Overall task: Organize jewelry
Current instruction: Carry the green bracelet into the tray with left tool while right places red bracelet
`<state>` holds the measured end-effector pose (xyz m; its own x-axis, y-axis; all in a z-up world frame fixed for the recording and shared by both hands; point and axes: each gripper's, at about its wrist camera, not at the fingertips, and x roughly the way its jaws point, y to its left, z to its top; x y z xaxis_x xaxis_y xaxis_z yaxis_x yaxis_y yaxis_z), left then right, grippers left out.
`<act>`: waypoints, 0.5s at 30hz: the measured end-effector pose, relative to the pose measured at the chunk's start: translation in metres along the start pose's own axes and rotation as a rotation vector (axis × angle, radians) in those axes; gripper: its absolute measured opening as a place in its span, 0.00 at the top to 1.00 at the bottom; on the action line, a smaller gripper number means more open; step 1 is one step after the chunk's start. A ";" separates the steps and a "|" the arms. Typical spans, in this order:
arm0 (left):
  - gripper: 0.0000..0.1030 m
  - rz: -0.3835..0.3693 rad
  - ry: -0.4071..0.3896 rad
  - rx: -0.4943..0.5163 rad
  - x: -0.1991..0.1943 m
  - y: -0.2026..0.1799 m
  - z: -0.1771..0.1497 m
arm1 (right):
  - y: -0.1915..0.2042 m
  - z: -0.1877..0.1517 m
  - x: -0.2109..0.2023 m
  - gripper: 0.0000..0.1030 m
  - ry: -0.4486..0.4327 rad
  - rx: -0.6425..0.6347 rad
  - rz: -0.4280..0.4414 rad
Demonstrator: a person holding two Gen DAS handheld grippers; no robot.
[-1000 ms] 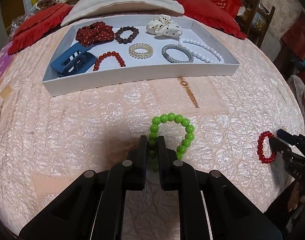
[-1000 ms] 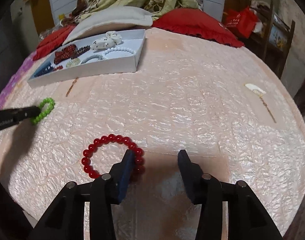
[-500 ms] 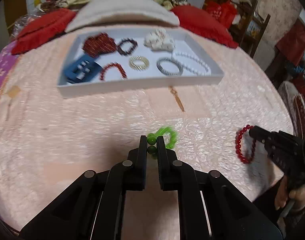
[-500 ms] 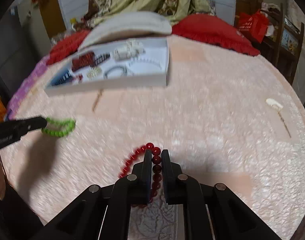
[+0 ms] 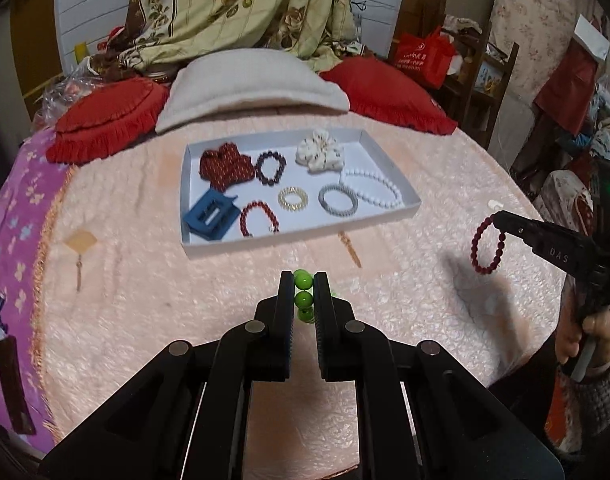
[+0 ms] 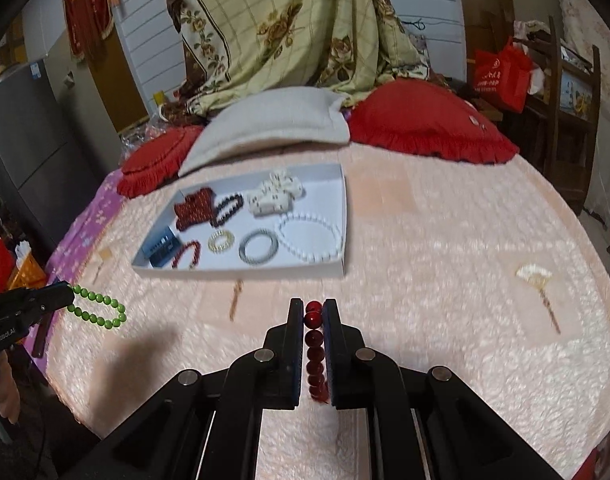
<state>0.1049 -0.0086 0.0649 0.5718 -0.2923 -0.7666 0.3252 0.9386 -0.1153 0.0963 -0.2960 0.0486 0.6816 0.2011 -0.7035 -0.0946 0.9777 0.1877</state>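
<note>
- We see the left tool (image 5: 303, 280) clamped tight on a green bead bracelet (image 5: 304, 299), held up clear of the pink bedspread (image 5: 145, 300); from the right wrist view the bracelet's loop (image 6: 99, 308) hangs free off the tool's tip
- We see the right tool (image 6: 313, 307) closed tight on a dark red bead bracelet (image 6: 313, 344), its loop (image 5: 487, 246) dangling in the air to the right of the white tray (image 5: 301, 240)
- We find the tray lying on the bed ahead of both tools, holding a blue hair clip (image 5: 211, 216), a red spotted scrunchie (image 5: 225, 166), a white scrunchie (image 5: 320, 154), a white bead string (image 5: 371, 188) and several smaller bracelets
- We note a thin gold piece (image 5: 349, 249) on the bedspread just in front of the tray
</note>
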 end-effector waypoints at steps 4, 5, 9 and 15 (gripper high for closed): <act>0.92 -0.009 0.007 -0.017 0.002 0.004 0.015 | 0.006 0.015 0.001 0.91 -0.008 -0.015 0.011; 0.92 -0.008 0.009 -0.019 0.004 0.004 0.019 | 0.008 0.017 0.002 0.92 -0.010 -0.019 0.011; 0.92 0.007 0.015 -0.023 0.014 0.005 0.035 | 0.016 0.032 0.012 0.92 -0.008 -0.048 0.008; 0.92 0.002 0.056 -0.042 0.045 0.001 0.058 | 0.013 0.049 0.038 0.91 0.024 -0.022 0.007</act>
<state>0.1746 -0.0310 0.0670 0.5292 -0.2812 -0.8006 0.2913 0.9464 -0.1398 0.1563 -0.2786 0.0575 0.6634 0.2087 -0.7186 -0.1153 0.9774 0.1774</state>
